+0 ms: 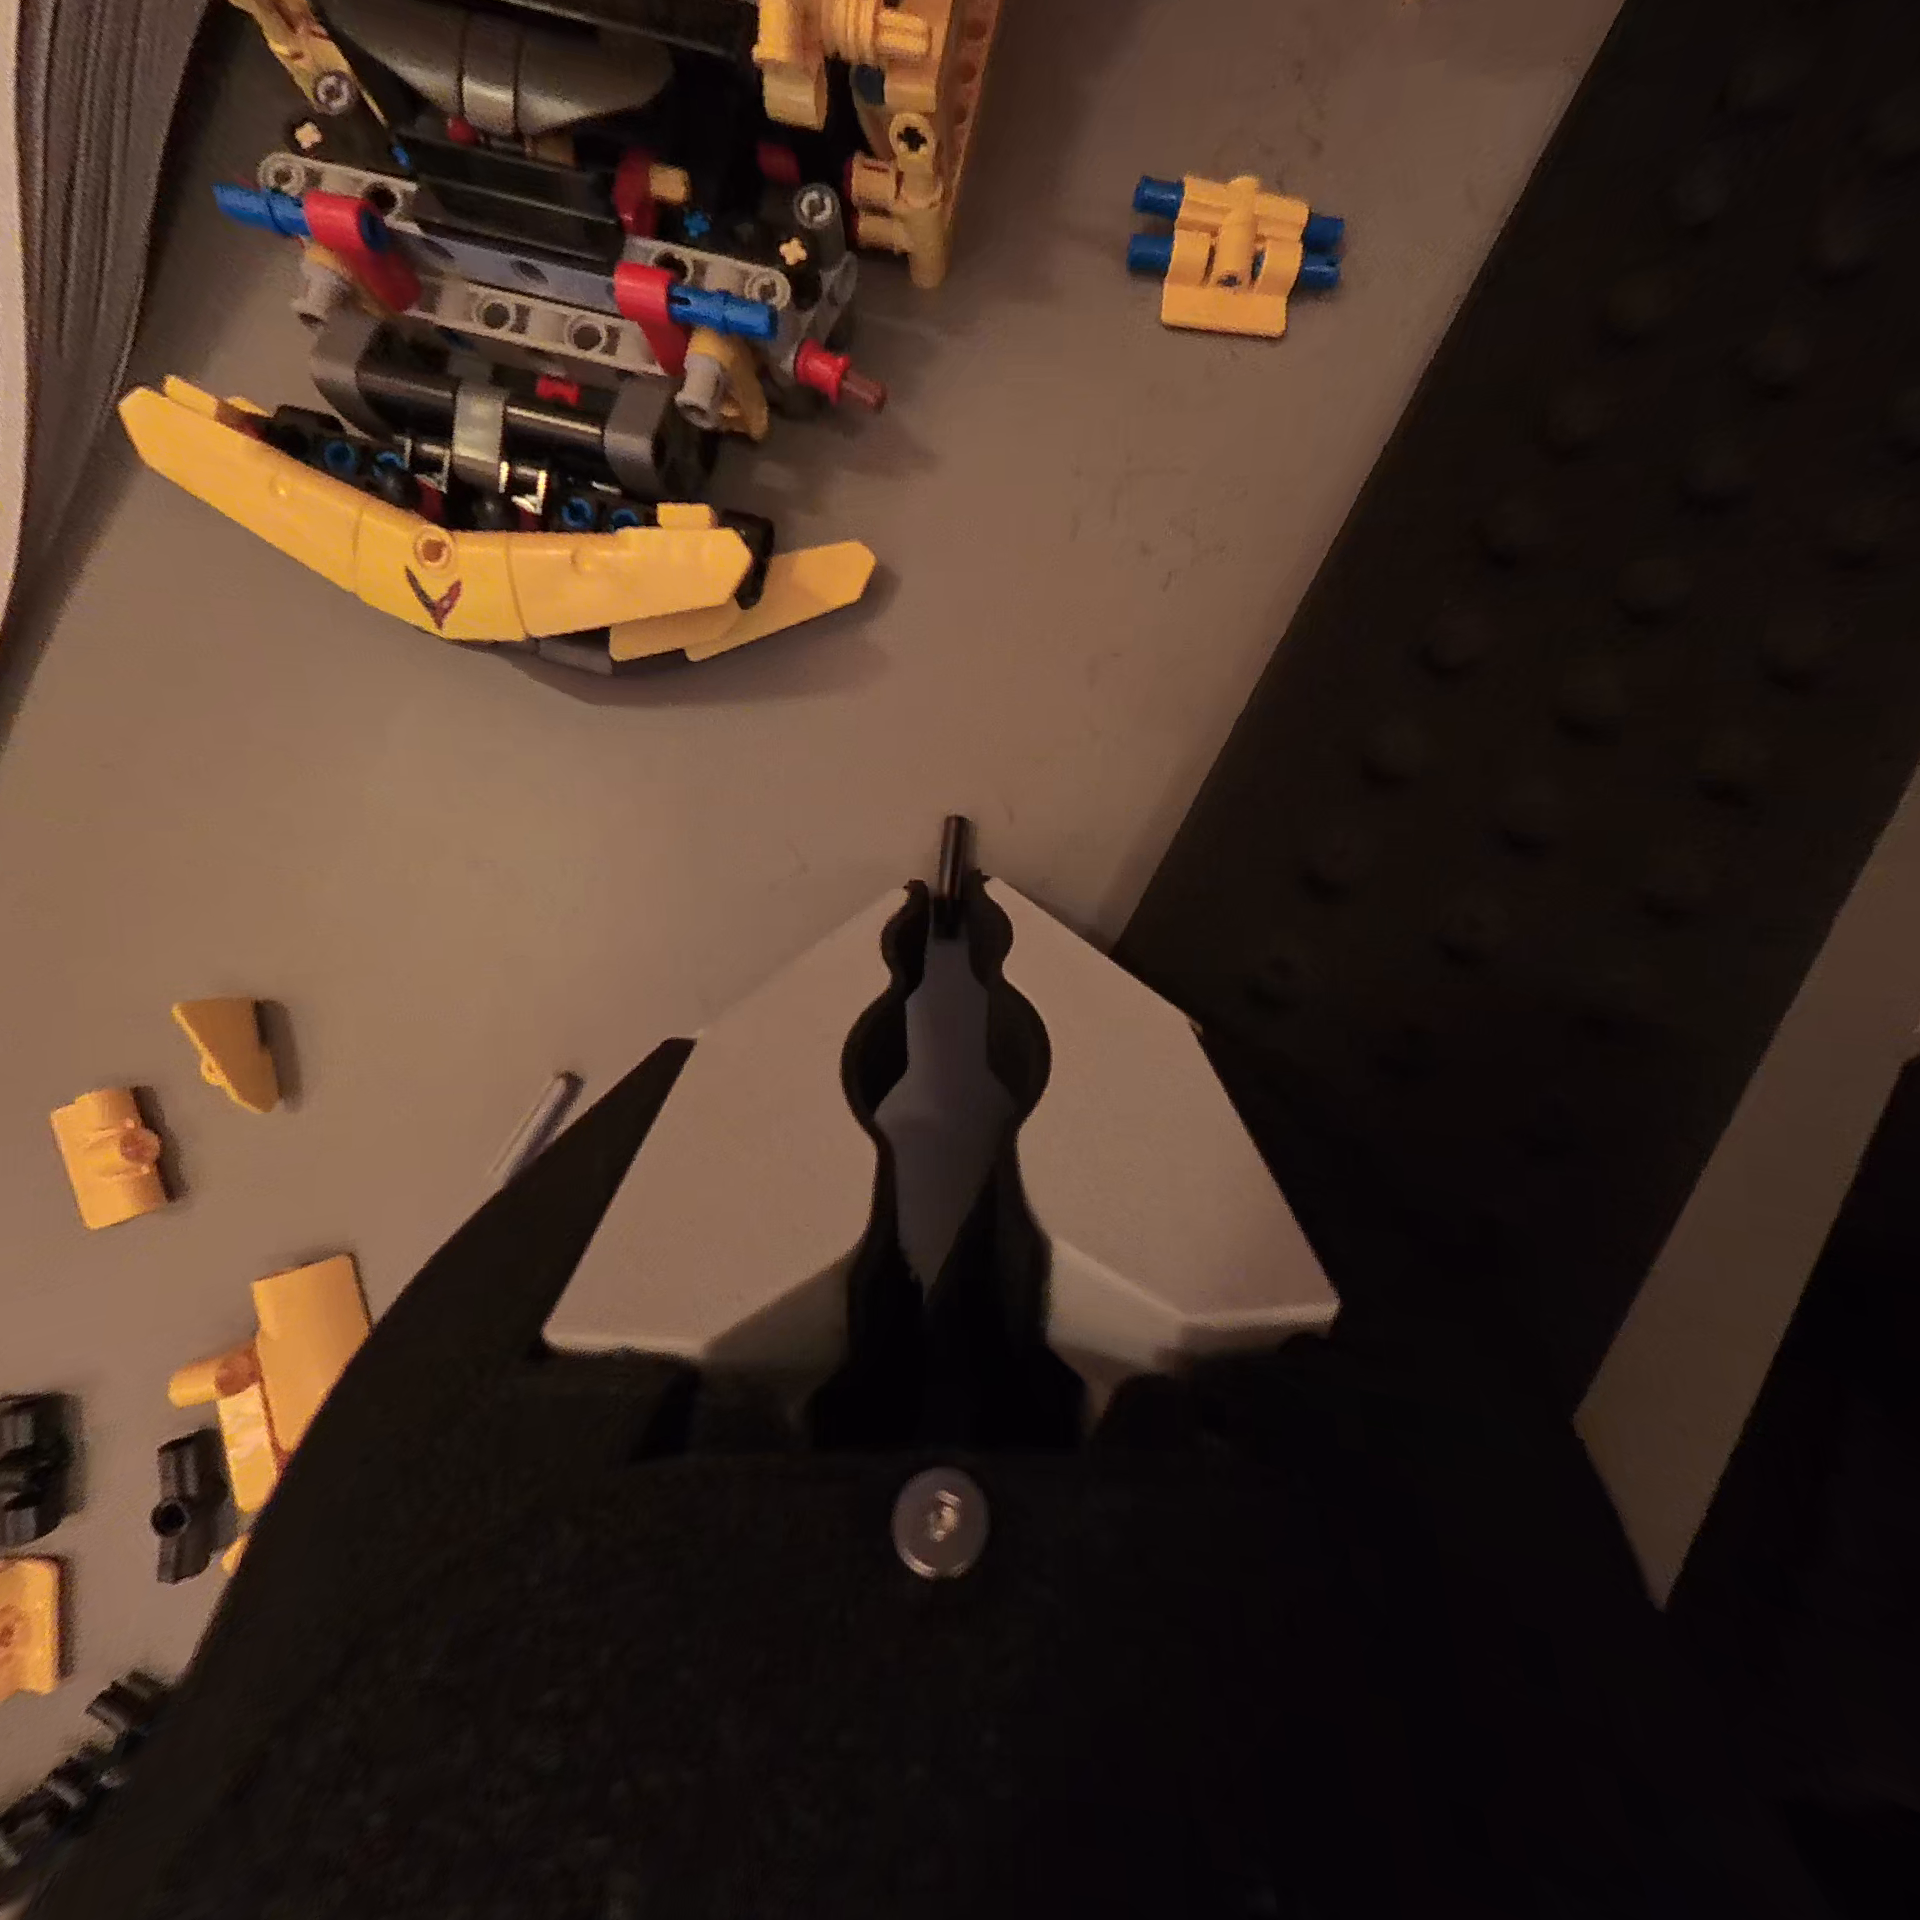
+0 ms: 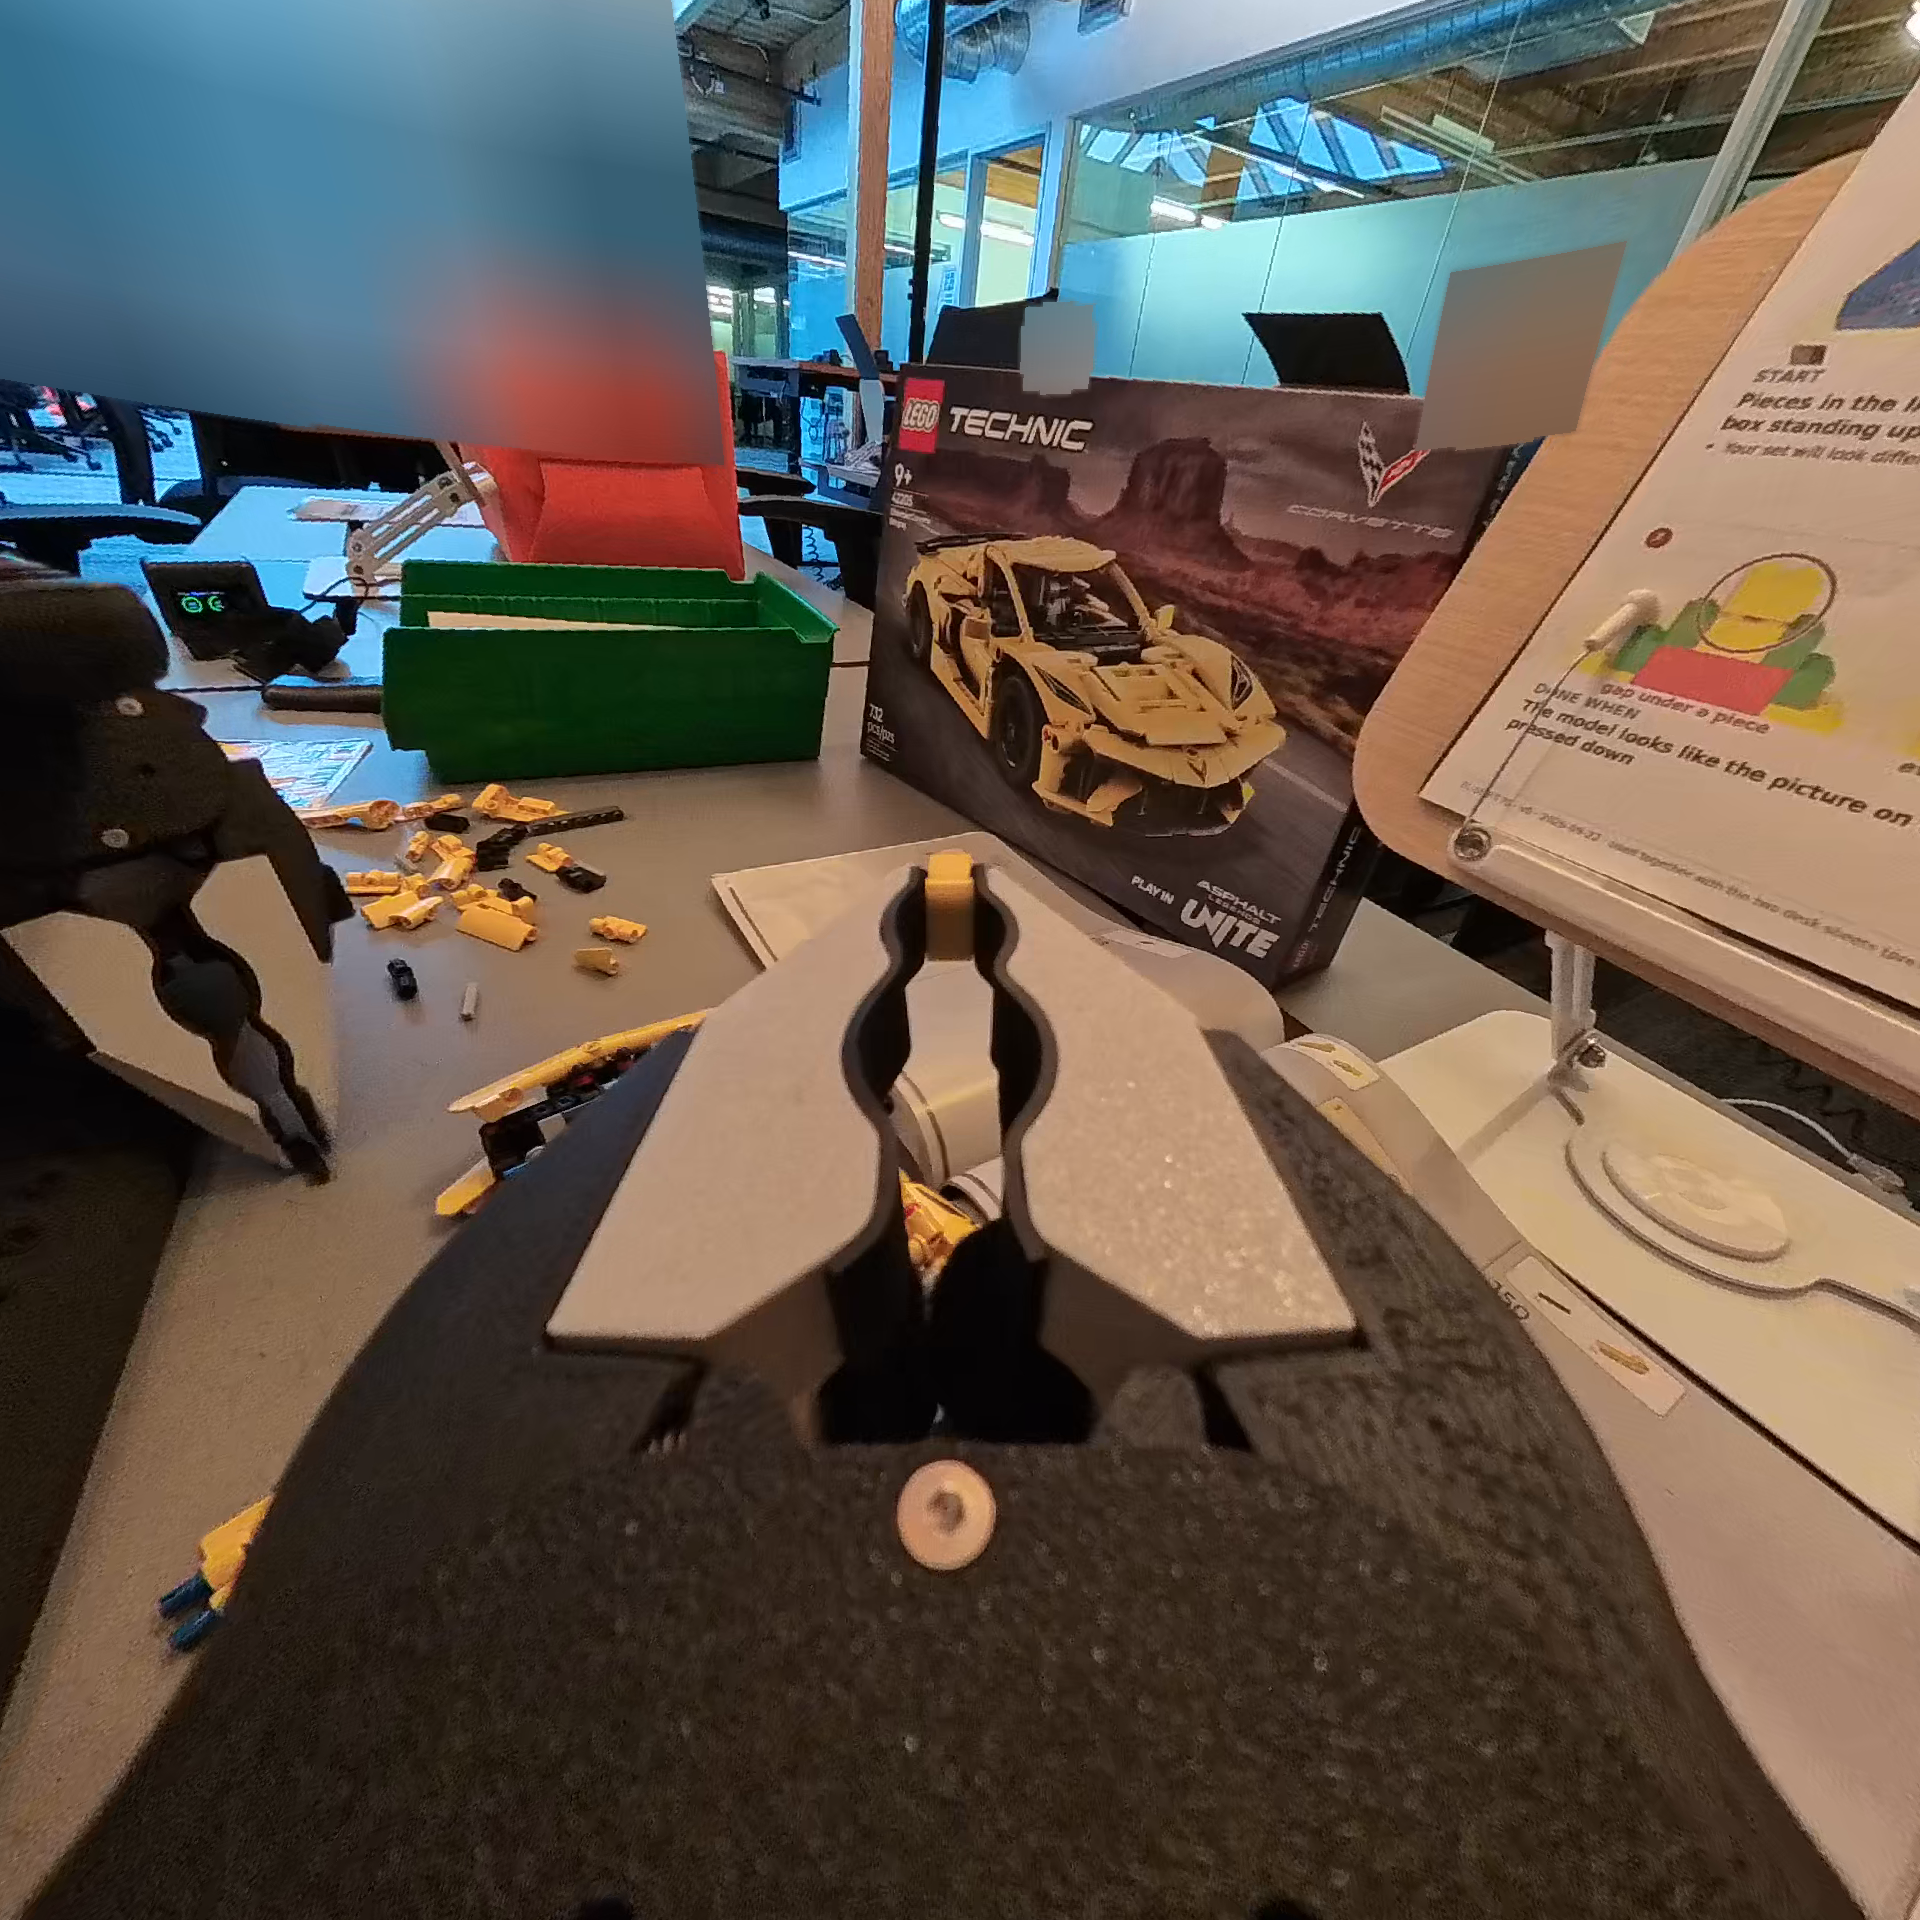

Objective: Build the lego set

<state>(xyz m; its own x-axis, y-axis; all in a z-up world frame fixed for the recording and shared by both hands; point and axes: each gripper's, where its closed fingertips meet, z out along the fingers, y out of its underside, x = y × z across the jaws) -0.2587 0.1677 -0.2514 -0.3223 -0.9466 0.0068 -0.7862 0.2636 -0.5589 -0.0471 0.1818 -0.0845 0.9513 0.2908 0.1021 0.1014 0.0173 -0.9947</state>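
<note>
Claws first: my left claw is pressed onto a thin black plastic pin, and the pin's end sticks out past the tips. The claw hangs over the pale grey desk, beside a dark studded mat. My right claw is pinching a small yellow plastic brick piece at its tips. It points toward the lego set's box with a yellow car picture, which stands upright on the desk.

From the left wrist view I see the half-built yellow, grey and black lego car lying on the desk, up and to the left of my left claw and well apart from it. Its curved yellow nose faces the claw. A small yellow lego part with blue pins lies alone to the right of the car. Loose yellow and black lego bits lie near the claw's left side.

In the right wrist view more loose yellow bits are spread in front of a green plastic bin. A paper sheet on a wooden board stand leans at the right. My left claw also shows at the far left there, tips pointing down at the desk.
</note>
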